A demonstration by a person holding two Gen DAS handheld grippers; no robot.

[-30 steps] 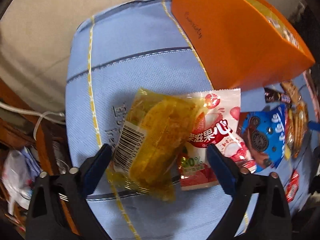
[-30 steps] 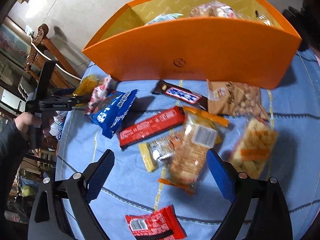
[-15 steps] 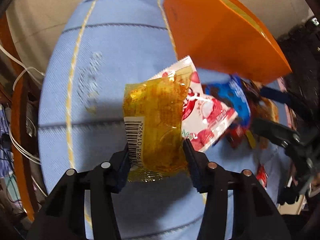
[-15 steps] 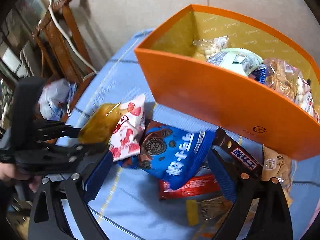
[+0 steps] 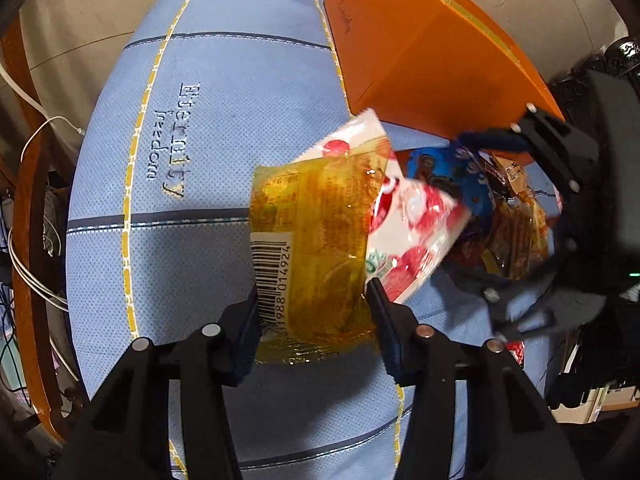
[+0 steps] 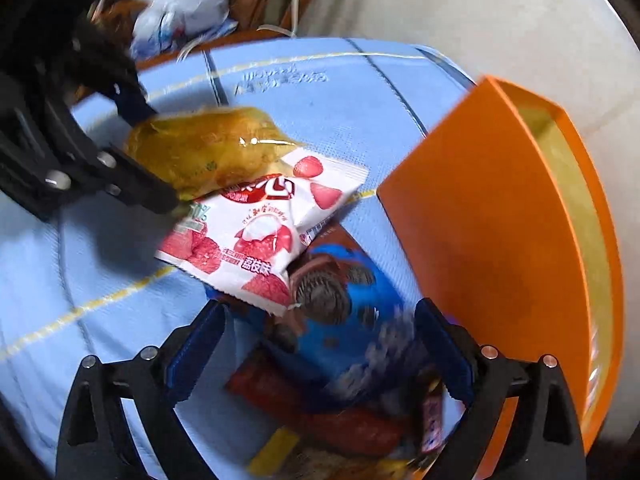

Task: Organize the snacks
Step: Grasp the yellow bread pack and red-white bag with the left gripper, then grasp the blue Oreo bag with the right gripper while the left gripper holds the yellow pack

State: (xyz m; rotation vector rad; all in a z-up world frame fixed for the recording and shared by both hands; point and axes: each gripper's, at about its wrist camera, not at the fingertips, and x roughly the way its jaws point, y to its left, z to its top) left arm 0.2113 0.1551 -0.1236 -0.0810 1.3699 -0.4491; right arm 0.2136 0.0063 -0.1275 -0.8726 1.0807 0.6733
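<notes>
1. Left gripper [image 5: 312, 312]: jaws pinch the yellow snack packet [image 5: 316, 240] between them
2. Right gripper [image 6: 320, 344]: jaws spread wide, the blue cookie bag [image 6: 352, 312] lying between them, untouched
3. Orange box [image 6: 500, 248] stands right of those jaws

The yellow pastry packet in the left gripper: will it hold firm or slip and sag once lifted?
Yellow pastry packet is glossy film, so probably slippery. The left gripper pinches only its near end, so the far end may droop. Contents look soft and crushable.
</notes>
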